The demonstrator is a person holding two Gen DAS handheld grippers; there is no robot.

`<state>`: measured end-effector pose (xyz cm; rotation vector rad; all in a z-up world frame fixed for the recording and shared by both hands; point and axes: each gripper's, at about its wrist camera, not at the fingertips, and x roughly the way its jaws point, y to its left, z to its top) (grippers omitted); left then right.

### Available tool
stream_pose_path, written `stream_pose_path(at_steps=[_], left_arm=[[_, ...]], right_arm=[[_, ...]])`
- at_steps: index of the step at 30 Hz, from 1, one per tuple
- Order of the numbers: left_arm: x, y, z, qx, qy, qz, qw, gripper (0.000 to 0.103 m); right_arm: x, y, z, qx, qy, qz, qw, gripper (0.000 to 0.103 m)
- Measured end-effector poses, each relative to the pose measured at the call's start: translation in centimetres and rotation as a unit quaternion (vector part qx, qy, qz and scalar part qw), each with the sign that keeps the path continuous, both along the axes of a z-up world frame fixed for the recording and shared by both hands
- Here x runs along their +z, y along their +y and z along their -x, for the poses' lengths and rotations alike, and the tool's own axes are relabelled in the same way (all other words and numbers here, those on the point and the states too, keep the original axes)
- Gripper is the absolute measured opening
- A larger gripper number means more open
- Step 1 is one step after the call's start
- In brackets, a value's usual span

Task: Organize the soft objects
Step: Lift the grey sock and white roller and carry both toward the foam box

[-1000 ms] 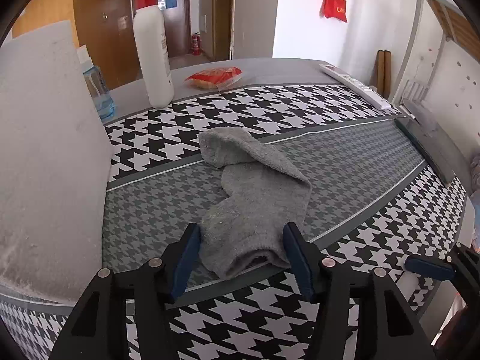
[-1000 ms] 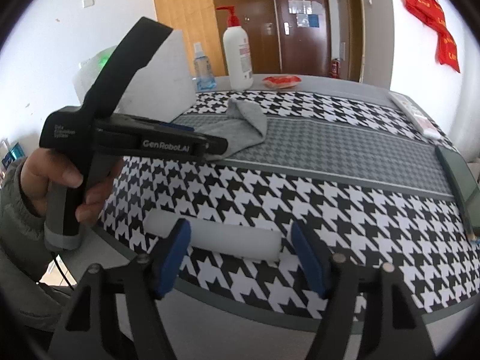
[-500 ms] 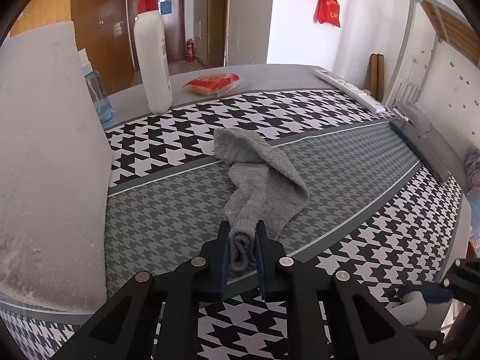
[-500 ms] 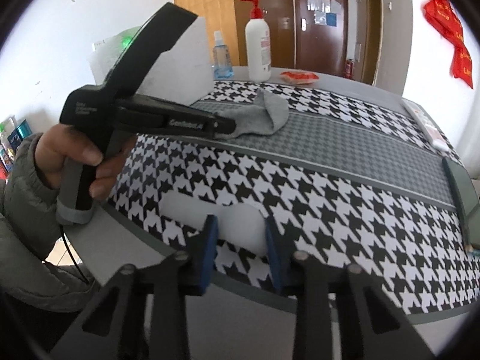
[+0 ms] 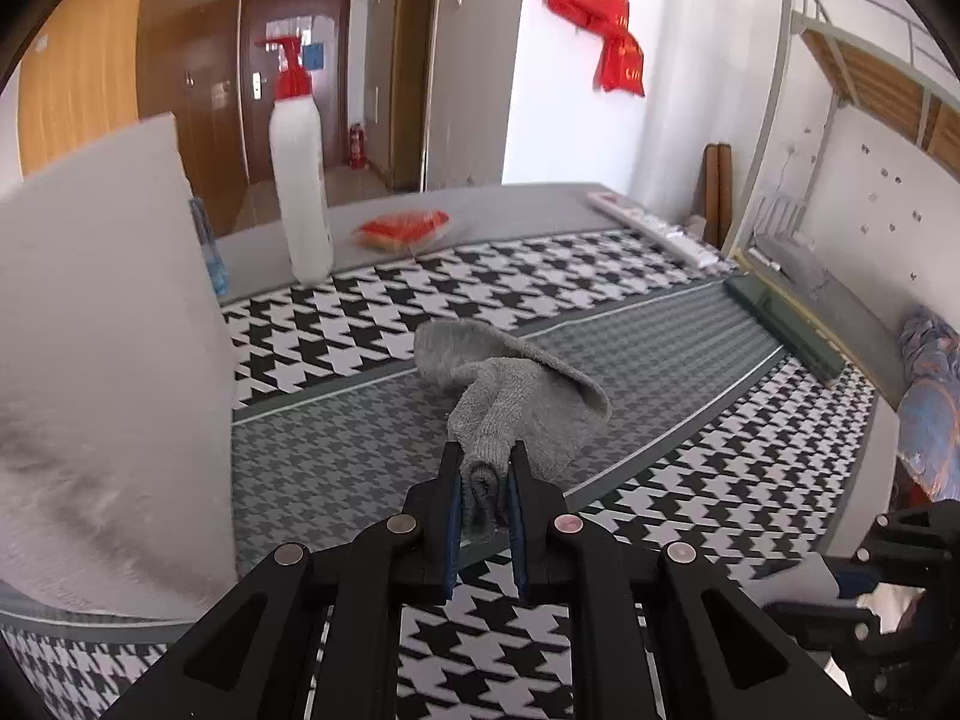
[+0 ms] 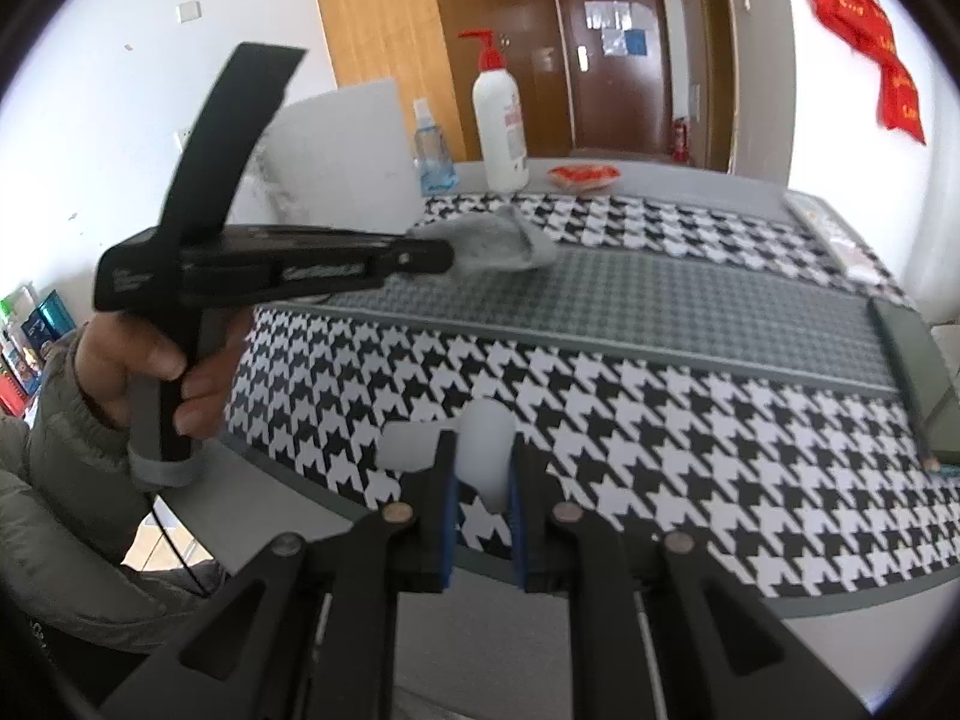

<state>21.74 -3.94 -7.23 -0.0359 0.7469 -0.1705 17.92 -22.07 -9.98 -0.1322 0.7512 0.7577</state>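
On the houndstooth cloth (image 5: 336,336) little writing can be read: the white pump bottle (image 6: 500,126) carries a label with red print too small to make out, the black body of the left gripper (image 5: 485,495) bears pale lettering that is blurred in the right wrist view, and the red hangings (image 5: 606,36) on the wall show gold characters that cannot be read.

The grey sock (image 5: 510,396) lies on the grey band of the cloth, its near end bunched between the left gripper's blue pads (image 5: 453,516) and lifted off the cloth, the rest trailing away toward the bottle. That gripper is clenched on the sock, its jaws narrow with only the fabric between them. A hand (image 6: 150,366) in a grey sleeve holds its handle.

Near the table's front edge a white foam piece (image 6: 480,456) sits on the black-and-white part, well apart from the sock. The right gripper (image 6: 483,501) grasps it: the jaws have just been closing and now pinch its middle, so the foam bulges above the pads and sticks out to the left.

A white foam board (image 5: 108,360) stands at the left.
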Motion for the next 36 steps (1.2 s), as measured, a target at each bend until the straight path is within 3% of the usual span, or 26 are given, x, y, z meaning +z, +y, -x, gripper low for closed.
stream_pose_path(at_steps=[36], left_arm=[[5.9, 1.8, 8.9, 0.023, -0.101, -0.017, 0.9945, 0.014]], right_arm=[[5.2, 0.3, 0.5, -0.087, -0.062, -0.041, 0.993, 0.018]])
